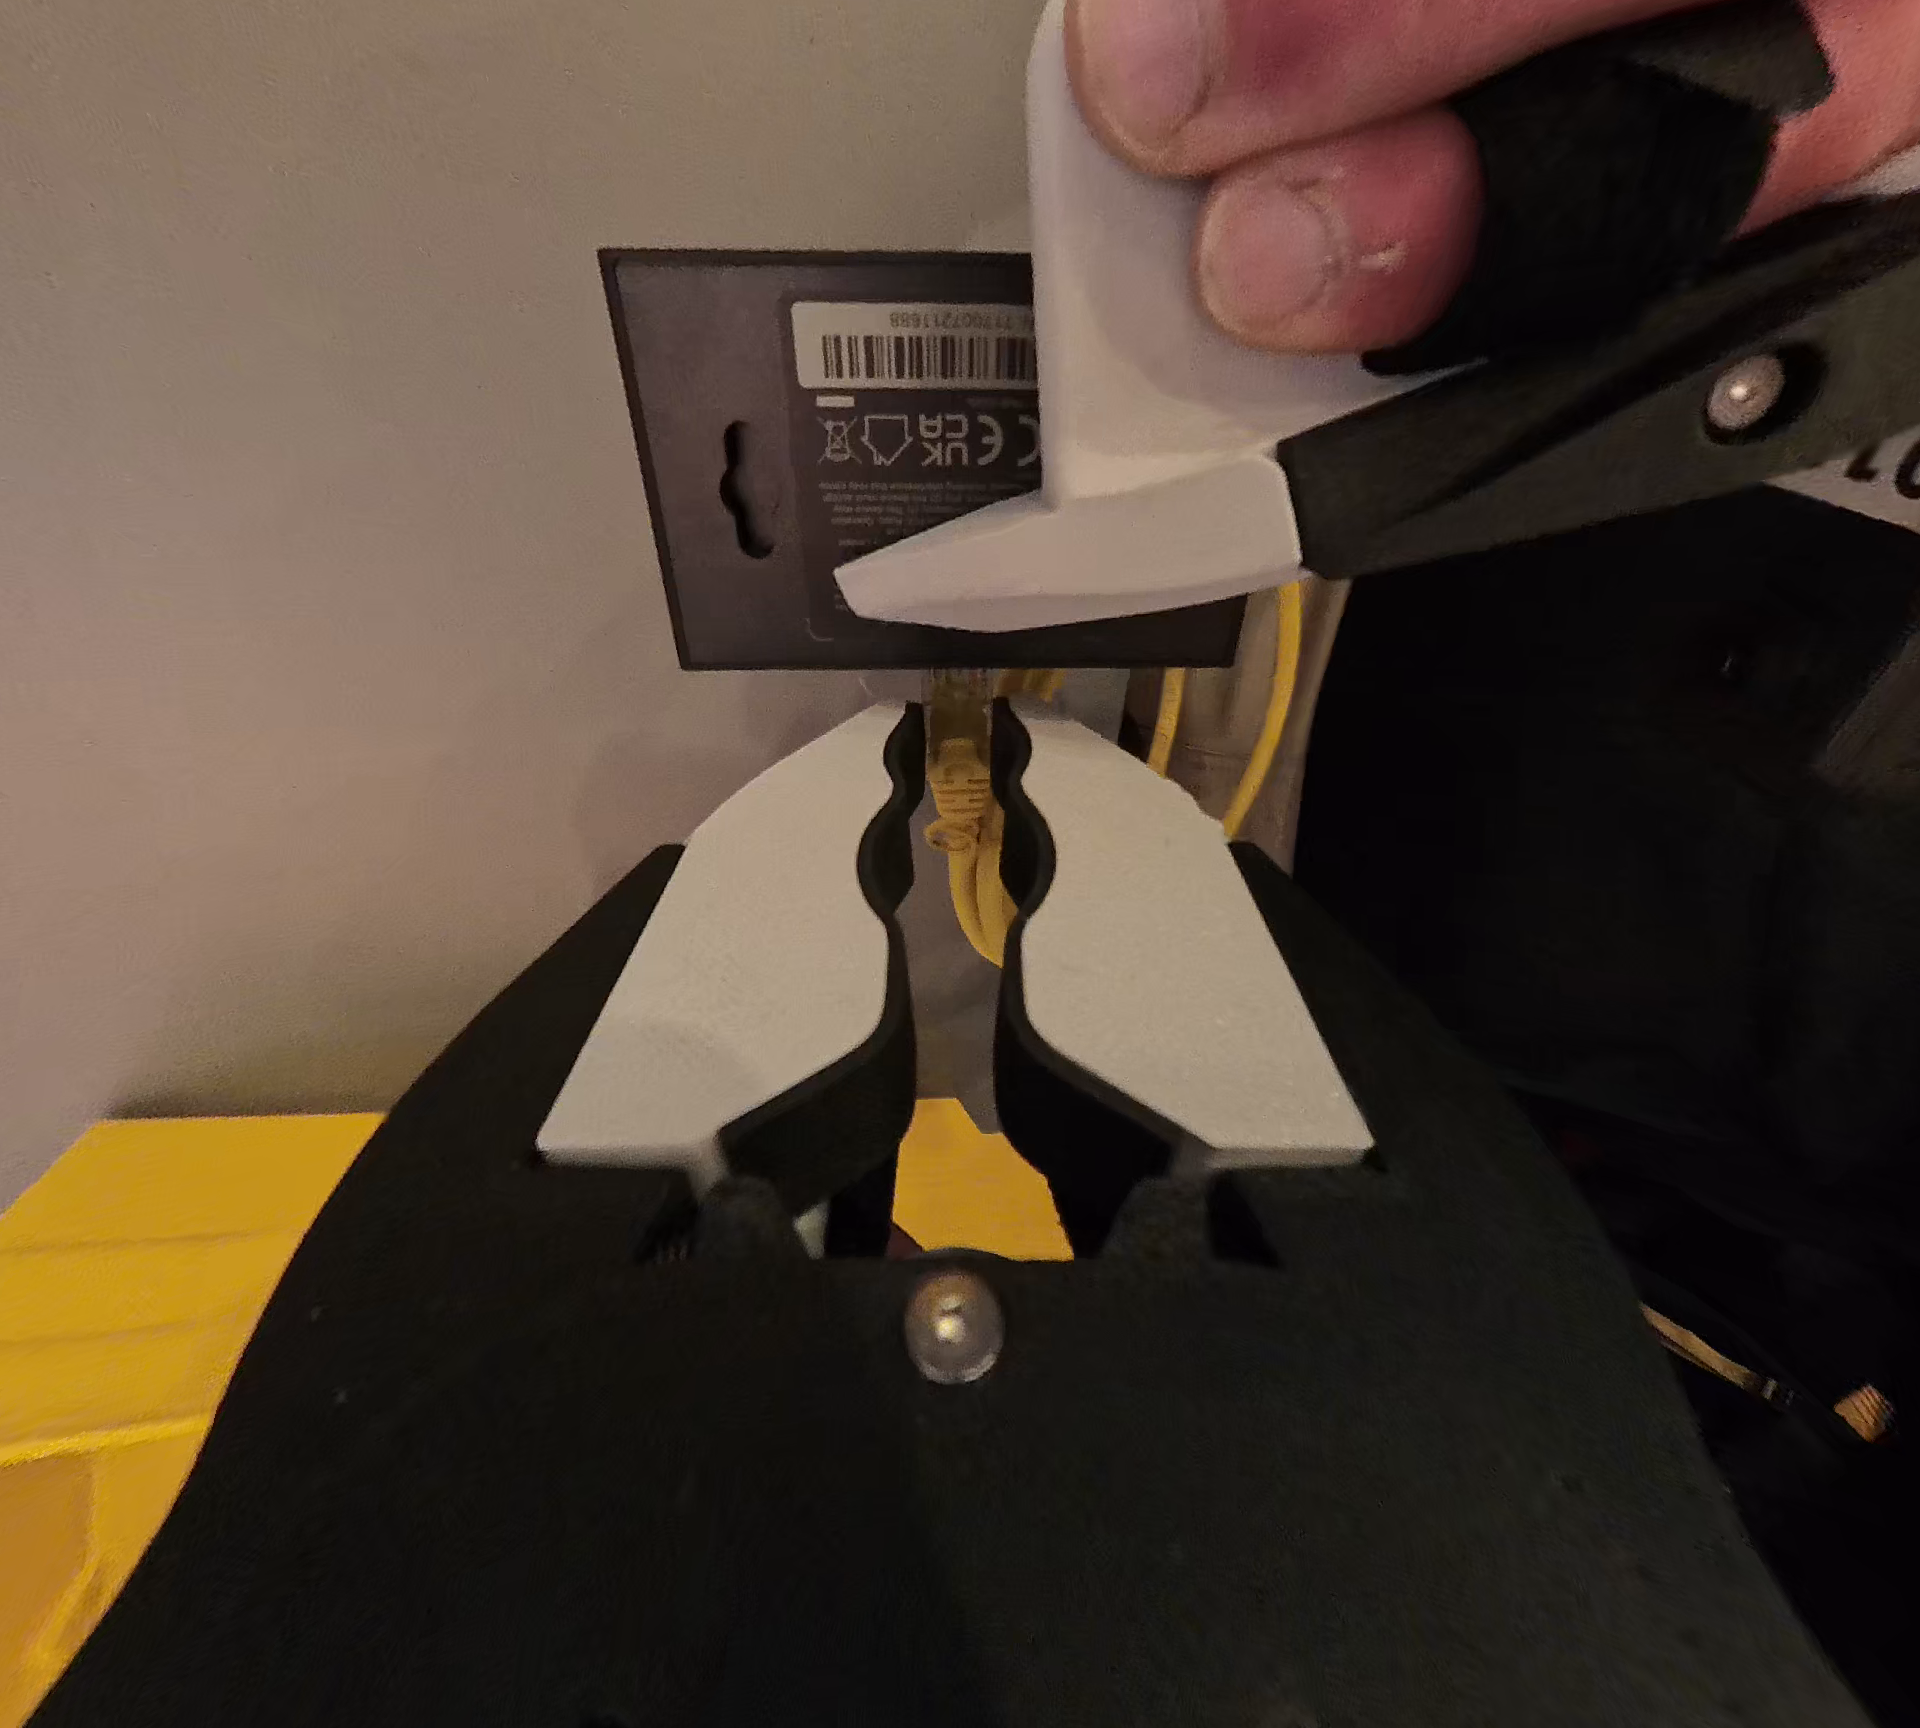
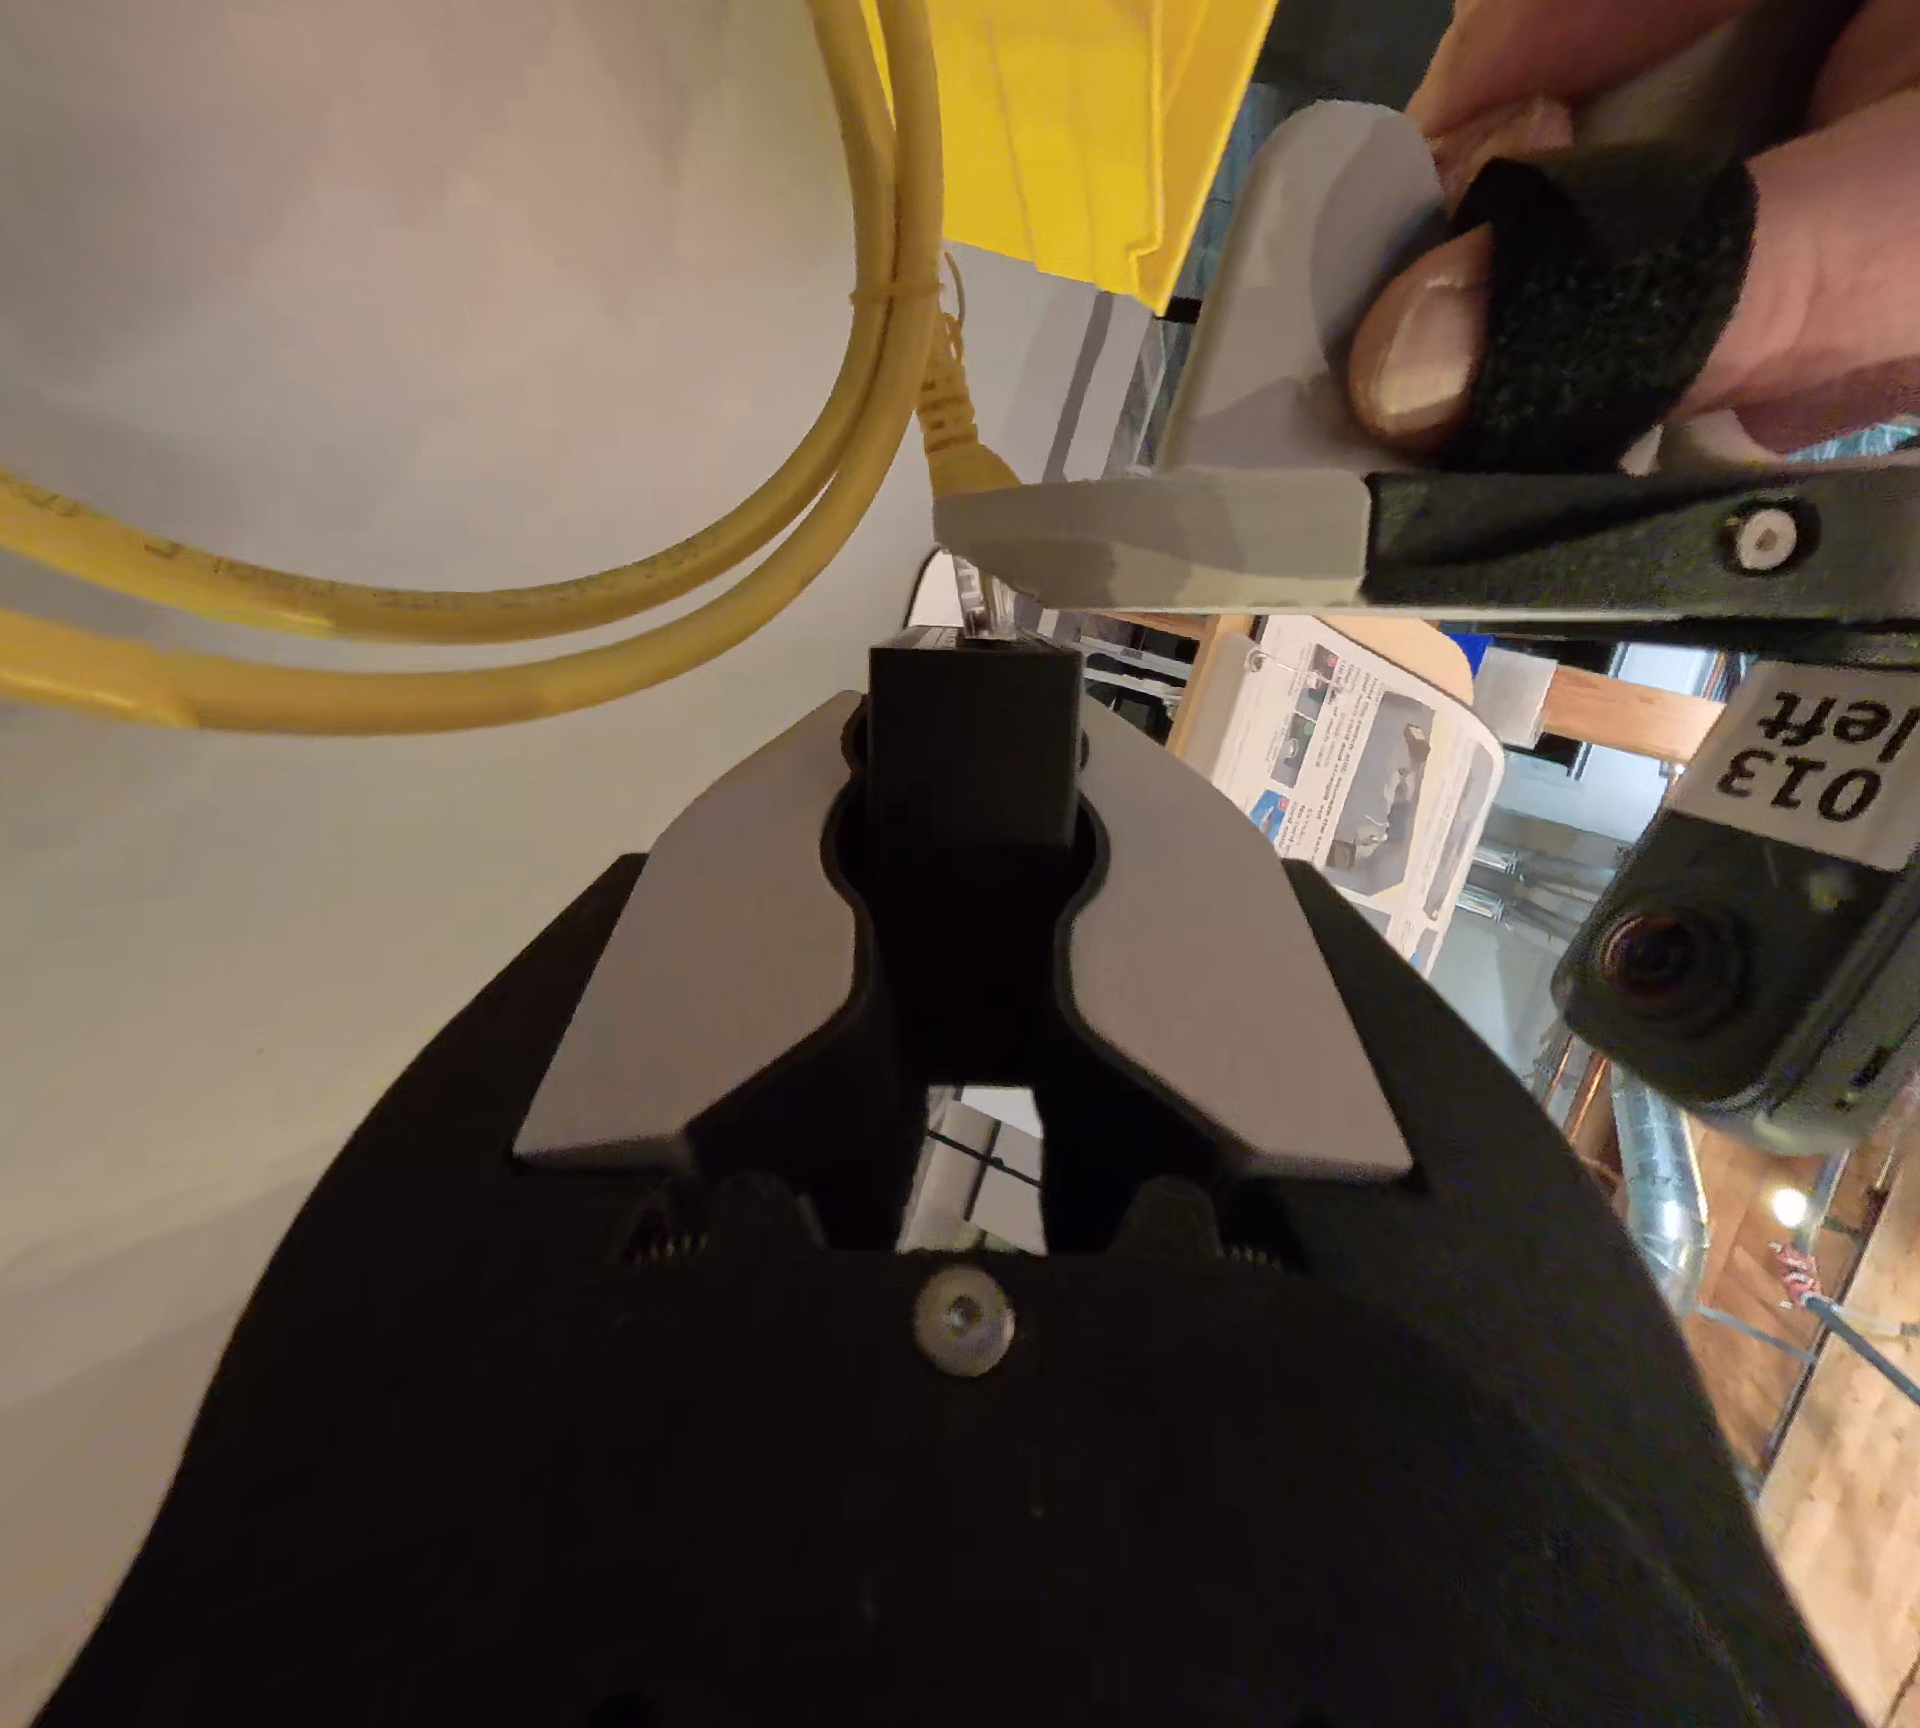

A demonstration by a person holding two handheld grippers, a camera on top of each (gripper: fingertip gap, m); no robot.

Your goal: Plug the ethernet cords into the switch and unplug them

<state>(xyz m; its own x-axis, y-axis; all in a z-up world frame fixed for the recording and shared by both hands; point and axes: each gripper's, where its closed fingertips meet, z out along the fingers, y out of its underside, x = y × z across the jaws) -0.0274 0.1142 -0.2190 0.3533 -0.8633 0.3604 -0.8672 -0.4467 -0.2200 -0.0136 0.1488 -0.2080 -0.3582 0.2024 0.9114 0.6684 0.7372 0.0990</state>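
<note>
Surface: pale tabletop [image 1: 260,535].
On it: yellow box [image 1: 135,1263] at the edge; looped yellow cords [image 2: 520,598].

Workshop or lab space — not a home. Right wrist view shows exposed wooden beams [image 2: 1621,702], a bare silver ventilation duct [image 2: 1662,1190] and a printed instruction sheet [image 2: 1351,785] with small pictures. Yellow plastic bin [image 2: 1091,47] on a pale worktop [image 2: 312,951] — plain wall [image 1: 312,328] behind.

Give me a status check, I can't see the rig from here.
Left gripper shut on yellow ethernet plug at the switch edge. Right gripper shut on the switch. Seating unclear. Nothing in the way.
</note>
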